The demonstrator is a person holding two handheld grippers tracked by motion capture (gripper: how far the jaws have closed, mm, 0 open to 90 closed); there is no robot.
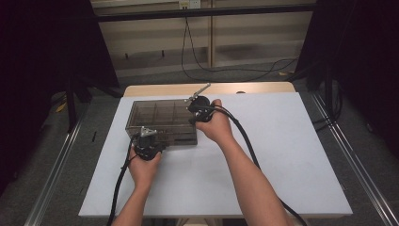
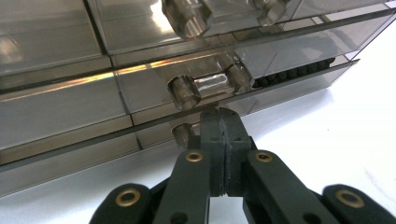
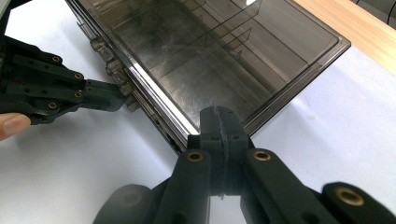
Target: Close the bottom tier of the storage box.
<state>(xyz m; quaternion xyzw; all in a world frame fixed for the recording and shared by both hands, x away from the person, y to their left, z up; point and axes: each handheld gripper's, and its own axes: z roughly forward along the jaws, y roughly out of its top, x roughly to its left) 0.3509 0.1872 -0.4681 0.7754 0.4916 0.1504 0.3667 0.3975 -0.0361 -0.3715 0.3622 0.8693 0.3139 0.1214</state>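
Box (image 1: 160,123) sits on the white tabletop (image 1: 282,155), left of centre toward the far side: smoky transparent plastic organiser with a clear lid and divider walls inside. The compartments I can see through the lid look bare, though the far ones are hard to read through the glare.

Left tool (image 1: 147,143) is at the box's near long side. In the left gripper view I see my left tool (image 2: 219,116) with its jaws pressed flat together, nothing between them, tips right up against the front wall just below a clear cylindrical latch knob (image 2: 205,88). Whether the tips touch the wall or a smaller knob (image 2: 181,134) beside them, I can't tell. A second latch knob (image 2: 187,21) sits higher on the lid edge.

Right tool (image 1: 196,113) is at the box's near right corner, held by the right hand (image 1: 214,125). In the right gripper view its jaws (image 3: 219,121) are also closed together with nothing gripped, tips resting at the lid's corner edge. That same view shows the left tool (image 3: 114,95) from the side, nosed into the front latch area, with a fingertip (image 3: 11,125) at the frame edge.

Cables (image 1: 244,141) trail back from both tools across the tabletop toward me.
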